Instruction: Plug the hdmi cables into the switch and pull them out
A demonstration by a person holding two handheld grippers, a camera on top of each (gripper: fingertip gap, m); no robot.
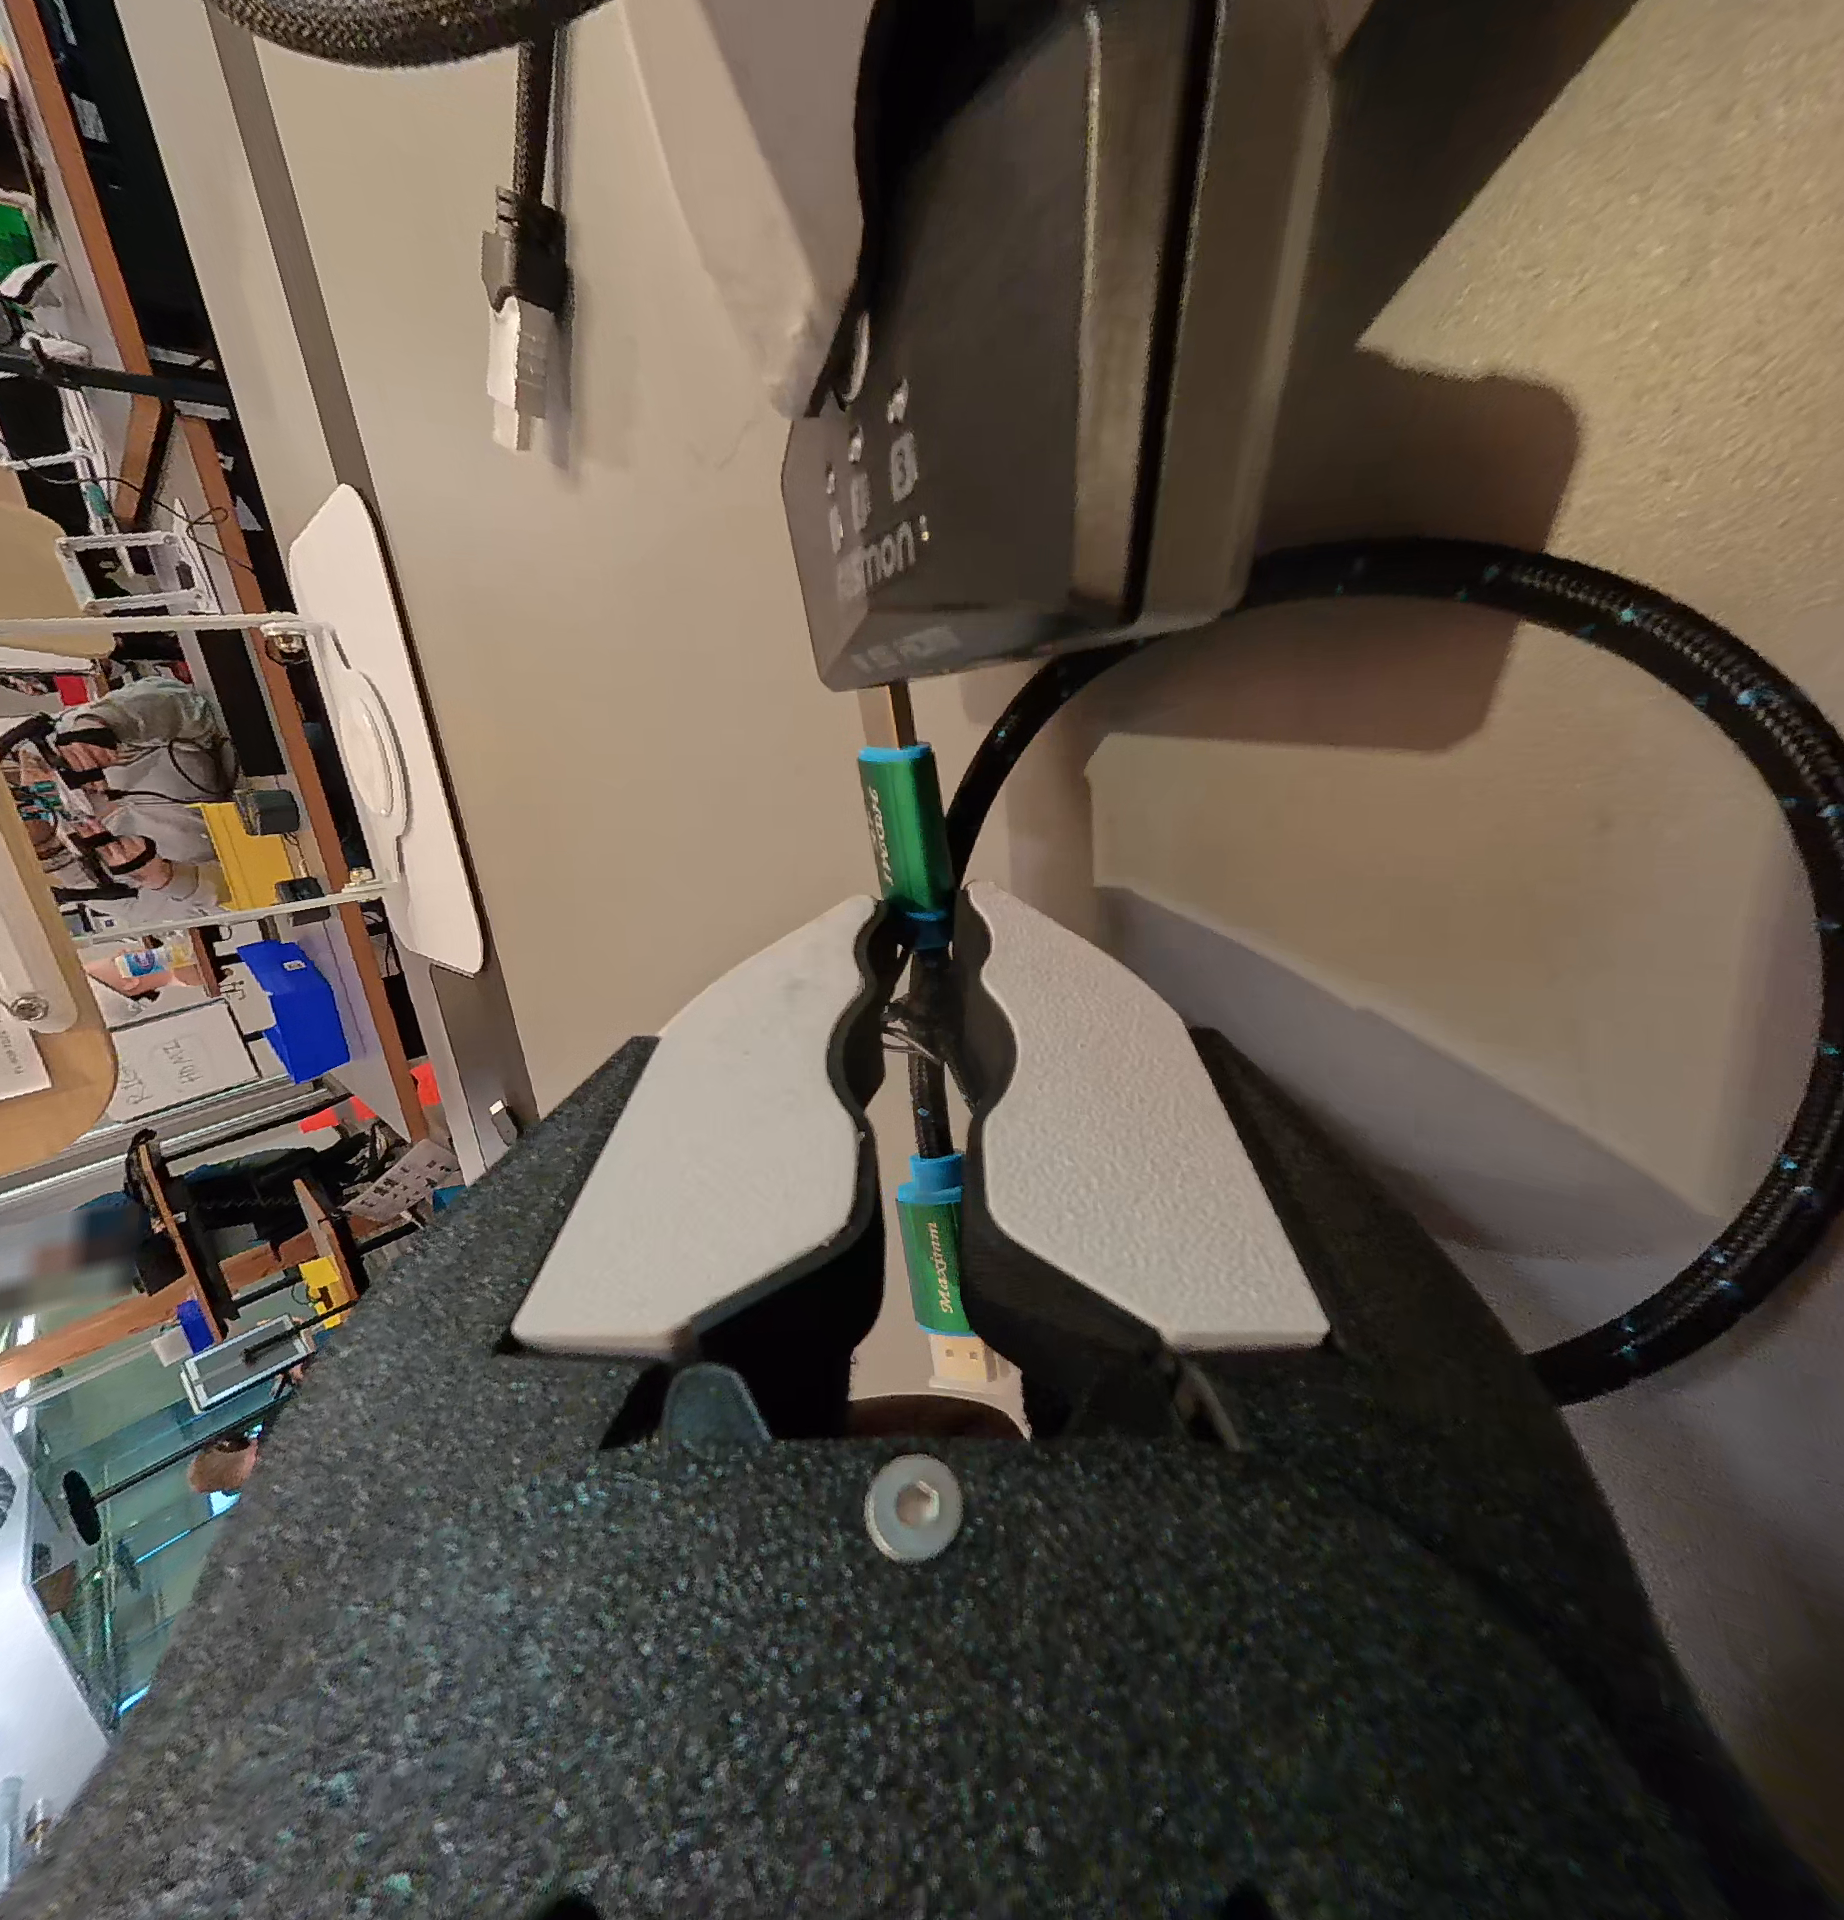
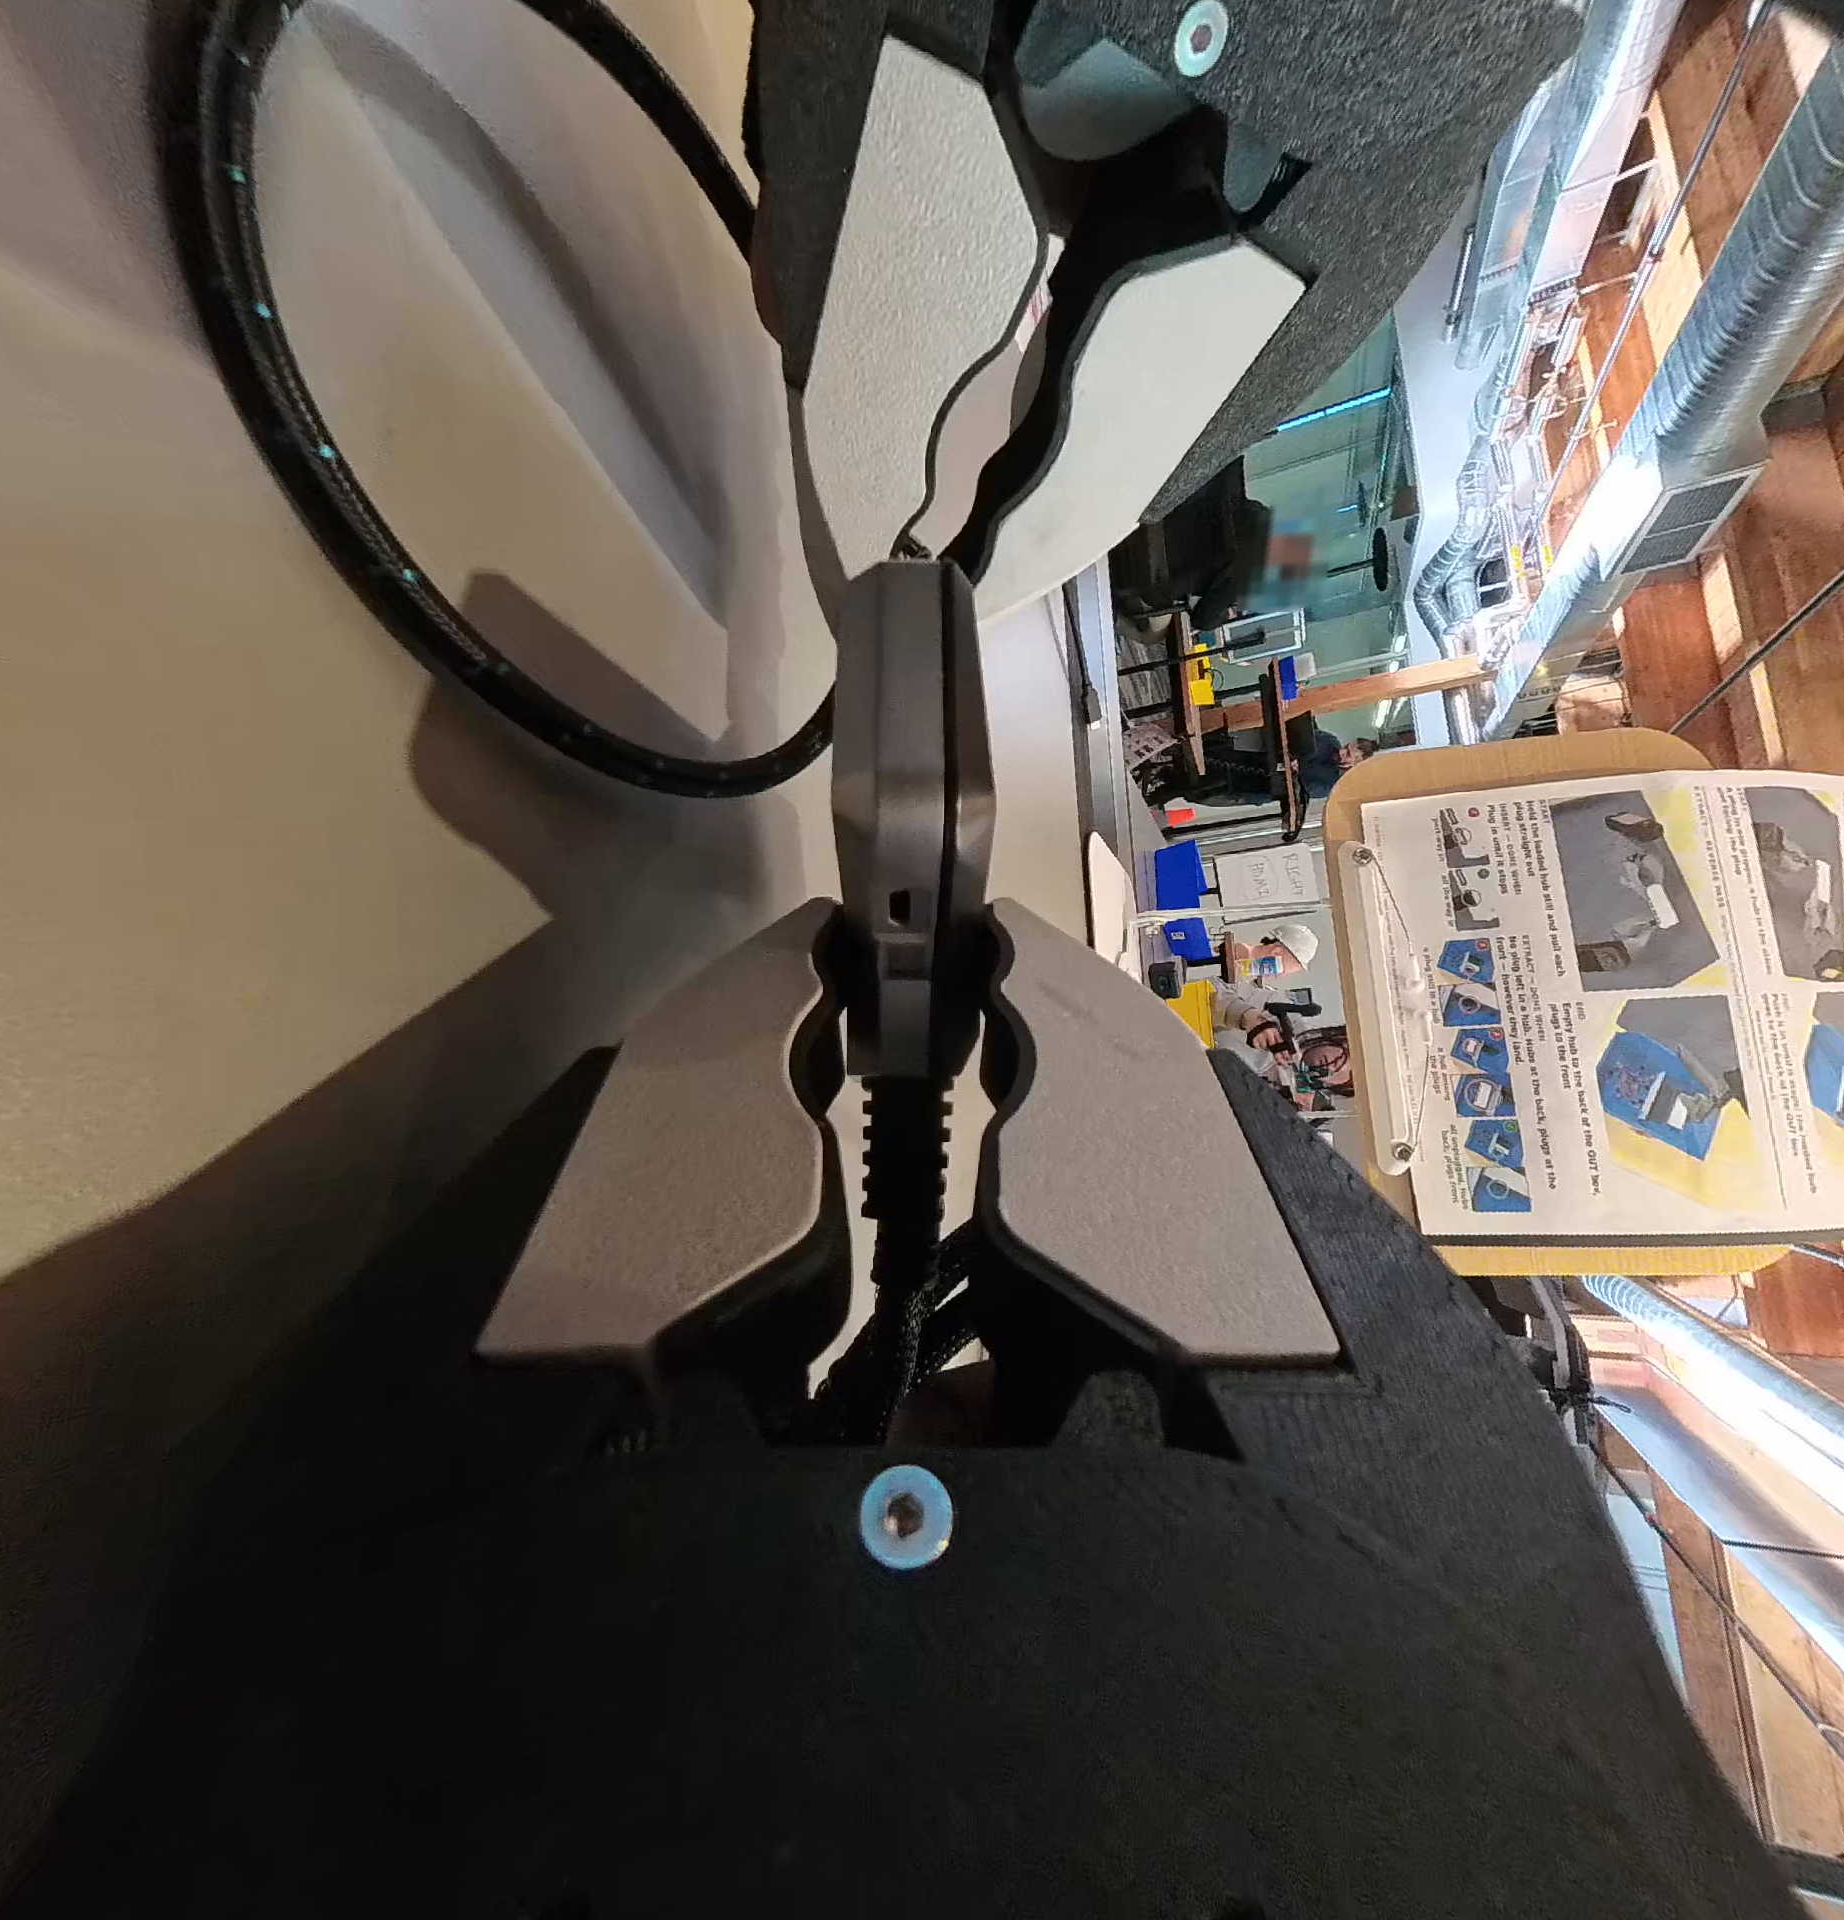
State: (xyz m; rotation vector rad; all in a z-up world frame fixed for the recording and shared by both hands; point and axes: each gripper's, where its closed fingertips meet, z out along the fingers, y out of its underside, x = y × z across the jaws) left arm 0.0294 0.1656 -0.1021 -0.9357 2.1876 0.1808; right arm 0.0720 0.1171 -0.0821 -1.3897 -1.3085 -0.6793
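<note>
Between left tongs [image 1: 918, 920]: one green plug [image 1: 902, 831]; right tongs [image 2: 907, 935]: one black hub [image 2: 902, 769].

Background, my left wrist view: white oblong plate [image 1: 388, 727] lying on the beige tabletop [image 1: 627, 582]; blue bin [image 1: 292, 1008] and a yellow box [image 1: 234, 850] beyond its edge. Right wrist view: wooden board [image 2: 1520, 764] carrying a printed instruction sheet [image 2: 1645, 997] with photos; silver ribbed duct [image 2: 1728, 301] along wood planking; a person in a white hard hat [image 2: 1287, 945] far off.
</note>
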